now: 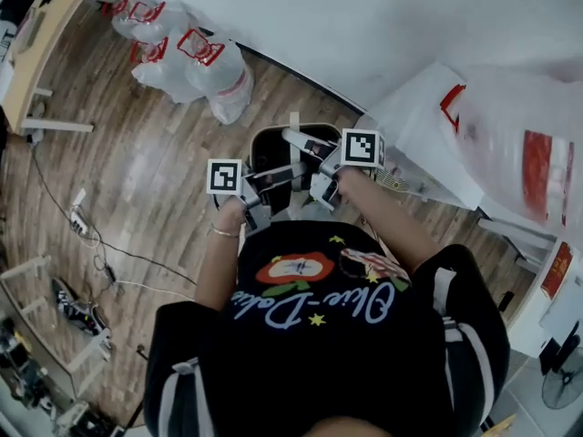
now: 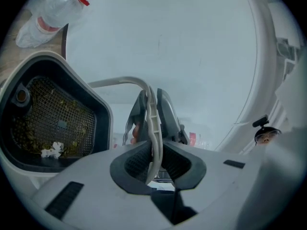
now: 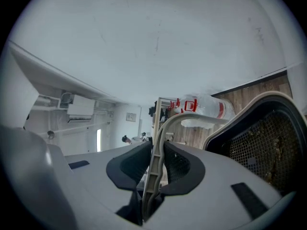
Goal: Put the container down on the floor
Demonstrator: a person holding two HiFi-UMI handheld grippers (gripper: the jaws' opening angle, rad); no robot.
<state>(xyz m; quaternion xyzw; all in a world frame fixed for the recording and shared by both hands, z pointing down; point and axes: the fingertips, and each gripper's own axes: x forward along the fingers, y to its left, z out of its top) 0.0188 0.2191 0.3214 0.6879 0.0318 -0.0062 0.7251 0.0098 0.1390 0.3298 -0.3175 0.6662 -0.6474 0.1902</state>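
Person: one, whose dark printed top (image 1: pixel 319 335) fills 6 o'clock of the head view, with both forearms reaching toward 12.
Left gripper (image 2: pixel 153 161): the jaws are almost together, pads pressed on a thin pale handle strip (image 2: pixel 151 123). Nothing else is between them.
Right gripper (image 3: pixel 156 164): pinched the same way onto a pale strip. It comes from the opposite side and faces the left one across the strip.
Grippers, count: two, one in each hand.
Handle, count: each gripper view shows one strip. I cannot tell whether these are one handle or two.
Why this grip: I judge that pinching at the top from both sides lets the load hang level and steady rather than swing.
Container (image 1: pixel 270 146): one, with dark walls, a pale rim and a mesh bottom (image 2: pixel 57 119). It hangs just beyond the grippers at 12 o'clock and looks clear of the floor, so it is not yet set down.
Contents: greenish crumbs on the mesh and one white scrap (image 2: pixel 52 150). Holding it level probably keeps them in.
Floor (image 1: pixel 155 171): wood planks, with an open stretch from 9 to 12 o'clock that looks a likely spot to set it down.
Bags (image 1: pixel 214 66): clear plastic with red print, bunched at 11 o'clock near the white wall (image 1: pixel 364 25). There are at least two, but the exact count is unclear.
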